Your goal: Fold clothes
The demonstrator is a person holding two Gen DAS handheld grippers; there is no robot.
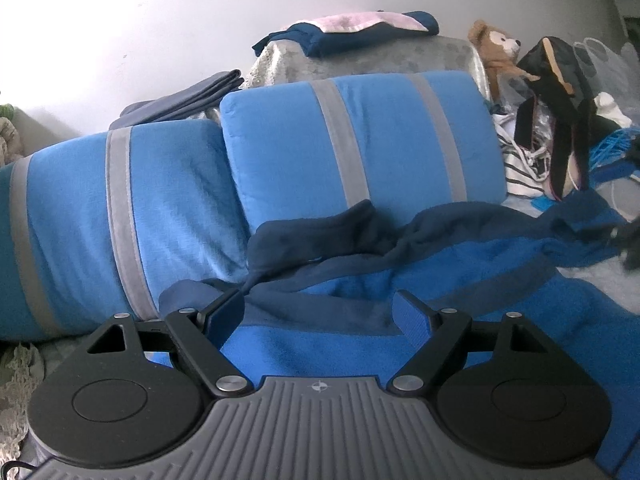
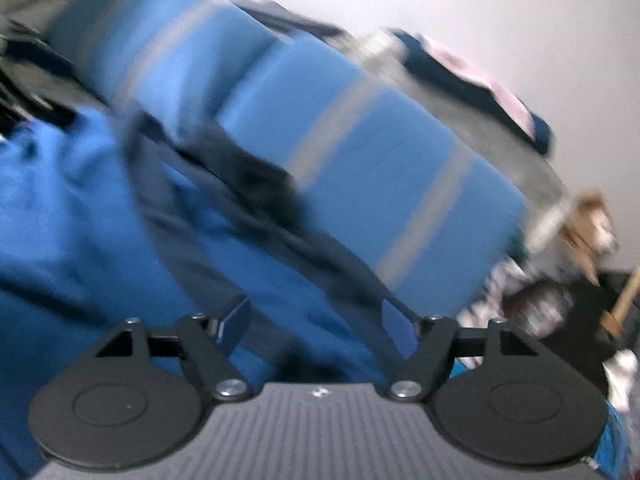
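Note:
A bright blue fleece garment (image 1: 460, 256) with a navy collar and navy trim (image 1: 320, 232) lies crumpled on the sofa seat, against the cushions. My left gripper (image 1: 318, 308) hovers low over its near part with the jaws wide apart. Fabric lies below and between the fingers (image 1: 228, 312), but the pads do not press on it. The right wrist view is blurred and tilted. There my right gripper (image 2: 316, 316) is open over the same garment (image 2: 60, 220), above a navy band (image 2: 280, 280), with nothing clamped.
Two blue back cushions with grey stripes (image 1: 360, 140) stand behind the garment. Folded clothes (image 1: 360, 30) lie on the grey cover above them, more folded fabric (image 1: 188, 96) to the left. A teddy bear (image 1: 496, 52), a black bag (image 1: 556, 92) and loose items crowd the right.

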